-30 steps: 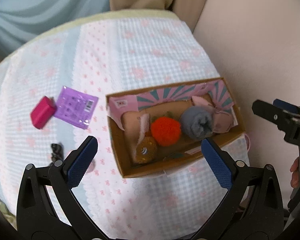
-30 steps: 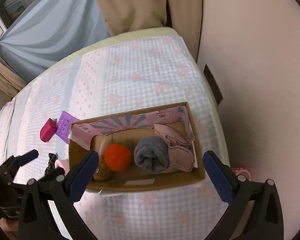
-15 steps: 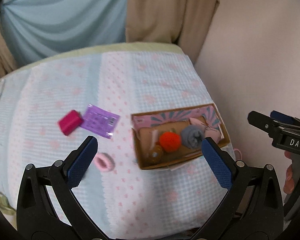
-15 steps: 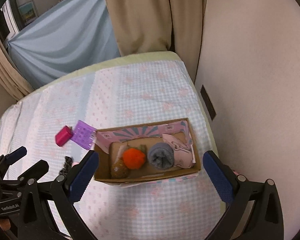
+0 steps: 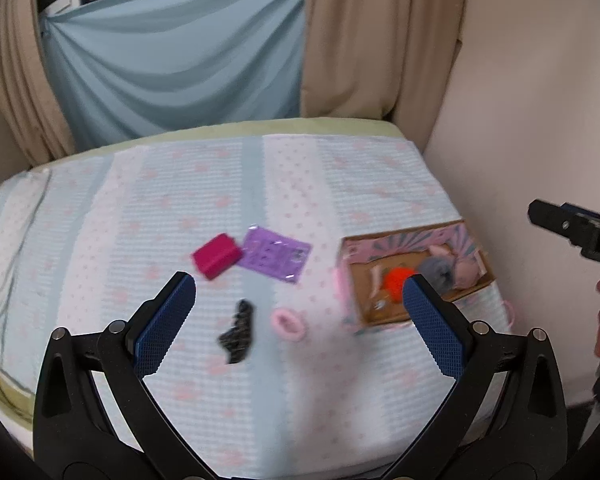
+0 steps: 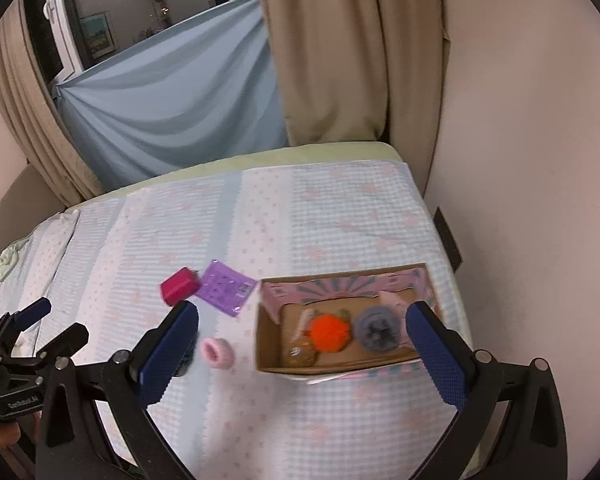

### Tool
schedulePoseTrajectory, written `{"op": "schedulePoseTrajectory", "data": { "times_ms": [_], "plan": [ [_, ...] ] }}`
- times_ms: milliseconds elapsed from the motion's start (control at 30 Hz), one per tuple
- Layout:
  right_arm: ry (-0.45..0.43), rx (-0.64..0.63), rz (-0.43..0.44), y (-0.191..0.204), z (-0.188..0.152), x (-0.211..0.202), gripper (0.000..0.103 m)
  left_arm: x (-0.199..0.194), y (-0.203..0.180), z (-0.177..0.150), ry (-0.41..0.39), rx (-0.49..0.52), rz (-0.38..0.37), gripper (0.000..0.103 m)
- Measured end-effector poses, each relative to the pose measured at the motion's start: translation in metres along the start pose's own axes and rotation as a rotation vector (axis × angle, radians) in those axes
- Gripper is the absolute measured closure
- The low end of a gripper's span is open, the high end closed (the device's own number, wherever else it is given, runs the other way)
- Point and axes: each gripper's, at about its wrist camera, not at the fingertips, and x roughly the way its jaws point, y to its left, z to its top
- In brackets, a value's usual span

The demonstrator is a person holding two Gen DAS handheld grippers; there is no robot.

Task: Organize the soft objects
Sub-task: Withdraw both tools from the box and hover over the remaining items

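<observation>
Left tool [image 5: 298,302]: spread wide, empty, above the bed [image 5: 340,184].
Right tool [image 6: 302,336]: spread wide, empty, above the box [image 6: 342,366].

Right finger hides half the black scrunchie [image 6: 184,360].

Lying loose on the bedcover are four items: one magenta block [image 6: 179,286], one purple packet [image 6: 228,287], one pink hair tie [image 6: 217,353] and one black hair tie [image 5: 237,332]. One cardboard box [image 6: 332,368] is sitting there, holding one orange pom-pom [image 6: 330,332], one grey rolled sock [image 6: 377,330], one brown item [image 6: 298,354] and pink pieces, uncountable here.
</observation>
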Motion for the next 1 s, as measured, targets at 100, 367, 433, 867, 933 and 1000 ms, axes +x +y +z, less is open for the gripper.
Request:
{"op": "schedulePoseTrajectory", "data": {
  "times_ms": [100,367,433,867,933,1000],
  "plan": [
    [-0.001,-0.011,0.004,0.028,-0.01,-0.002,0.0,-0.009,0.033,-0.009,0.009,-0.006,0.025,0.0],
    [0.011,-0.008,0.02,0.095,-0.034,0.016,0.0,-0.005,0.115,-0.024,0.052,-0.022,0.023,0.0],
    [0.01,-0.004,0.017,0.11,-0.04,0.023,0.0,0.001,0.127,-0.03,0.052,-0.006,0.02,0.0],
    [0.097,0.137,-0.03,0.169,-0.11,0.135,0.0,0.119,0.173,-0.101,0.163,0.106,-0.114,0.0],
    [0.126,0.168,-0.041,0.171,-0.124,0.163,0.0,0.145,0.174,-0.114,0.178,0.111,-0.133,0.0],
    [0.141,0.195,-0.042,0.172,-0.136,0.183,0.0,0.174,0.175,-0.128,0.196,0.104,-0.16,0.0]
  ]
}}
